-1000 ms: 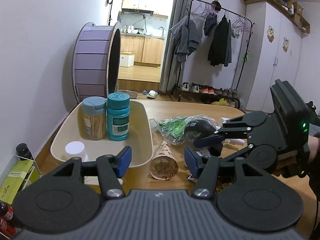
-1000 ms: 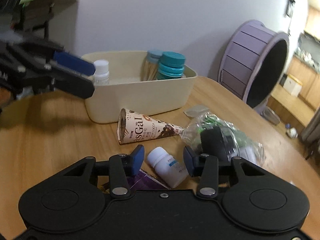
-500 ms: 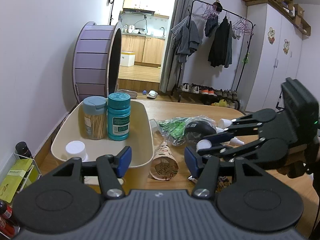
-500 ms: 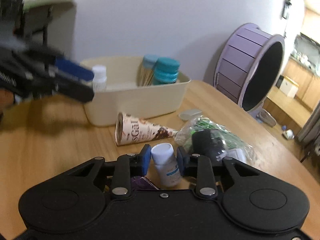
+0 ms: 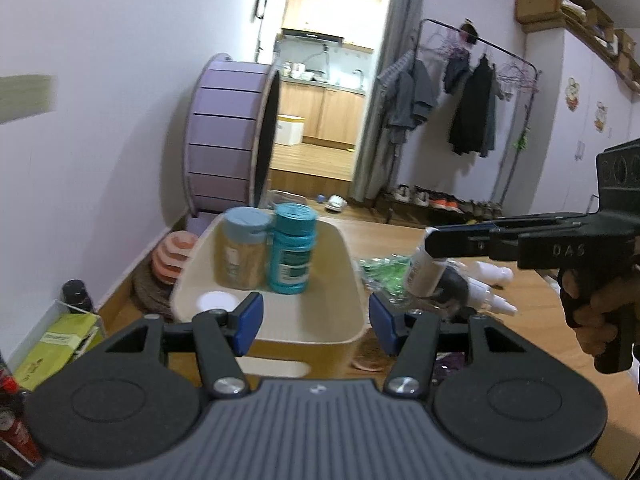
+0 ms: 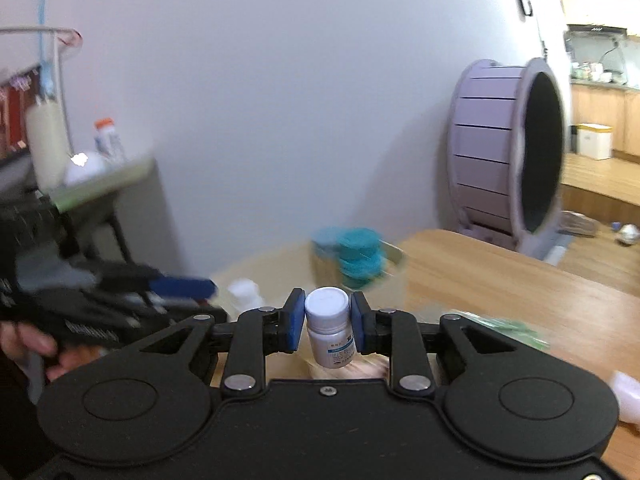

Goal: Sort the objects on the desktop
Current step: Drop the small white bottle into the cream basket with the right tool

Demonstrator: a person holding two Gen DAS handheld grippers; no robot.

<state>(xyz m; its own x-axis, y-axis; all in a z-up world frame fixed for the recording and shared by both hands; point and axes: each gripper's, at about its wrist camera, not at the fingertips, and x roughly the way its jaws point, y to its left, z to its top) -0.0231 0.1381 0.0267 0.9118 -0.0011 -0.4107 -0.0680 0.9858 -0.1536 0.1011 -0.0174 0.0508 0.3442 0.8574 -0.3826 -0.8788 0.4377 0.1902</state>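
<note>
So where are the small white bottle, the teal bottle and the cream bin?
small white bottle (image 6: 326,304): right wrist view, its cap.
teal bottle (image 5: 294,256): left wrist view, its body.
cream bin (image 5: 352,280): left wrist view, right wall.

- A bin (image 5: 352,280) is set on the table (image 5: 388,236), ahead of the left gripper (image 5: 316,318).
- Two bottles are stood side by side at the bin's far end: the lidded jar (image 5: 242,252) on the left, the capped bottle (image 5: 292,252) touching it on the right.
- A small round cap (image 5: 216,302) is seen in the bin's near left corner.
- A plastic bag (image 5: 380,276) is laid on the table right of the bin; spray bottles (image 5: 490,284) are laid further right.
- A small bottle (image 6: 330,330) is held between the right gripper's (image 6: 326,326) pads, above the table, right of the bin.
- A wheel (image 5: 232,136) is stood on the floor behind the bin.
- A clothes rack (image 5: 472,112) is placed far behind the table, right of the doorway.
</note>
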